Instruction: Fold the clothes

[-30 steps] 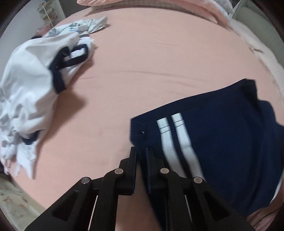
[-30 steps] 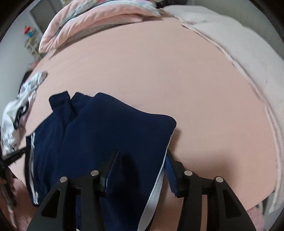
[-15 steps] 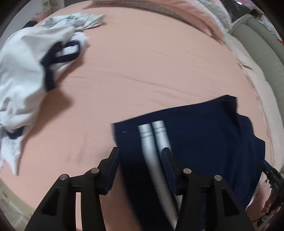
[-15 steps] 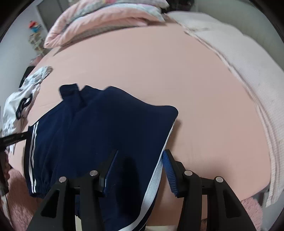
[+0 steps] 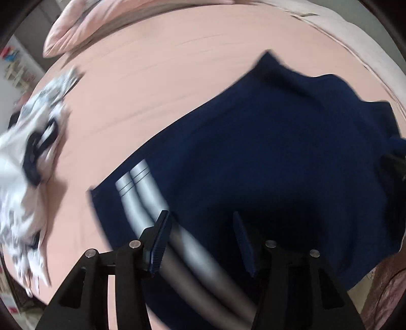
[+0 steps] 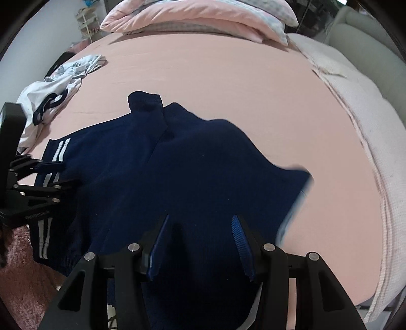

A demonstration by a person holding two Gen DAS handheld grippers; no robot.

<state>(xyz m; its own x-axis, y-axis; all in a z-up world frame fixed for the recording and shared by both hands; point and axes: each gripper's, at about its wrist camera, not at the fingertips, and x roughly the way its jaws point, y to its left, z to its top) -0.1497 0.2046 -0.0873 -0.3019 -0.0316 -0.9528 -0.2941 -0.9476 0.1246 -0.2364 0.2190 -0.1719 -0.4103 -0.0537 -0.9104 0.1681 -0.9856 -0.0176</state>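
Right tongs (image 6: 200, 243) point down over the near edge of the navy shorts (image 6: 192, 162), jaws parted, blue pads (image 6: 239, 241) not pressing on the cloth. Shorts lie spread on the pink bed sheet (image 6: 228, 76), white side stripes (image 6: 61, 148) at their left edge, near-right corner blurred. Left tongs (image 6: 63, 175) come in from the left edge, jaws parted, just been opening, tips over the striped edge; contact with the cloth can't be read. White garment with navy trim (image 6: 48, 104) lies crumpled far left, a printed one (image 6: 81, 66) beyond it. Pink pillows (image 6: 198, 17) at the far end. Pale blanket (image 6: 360, 121) along the bed's right side.
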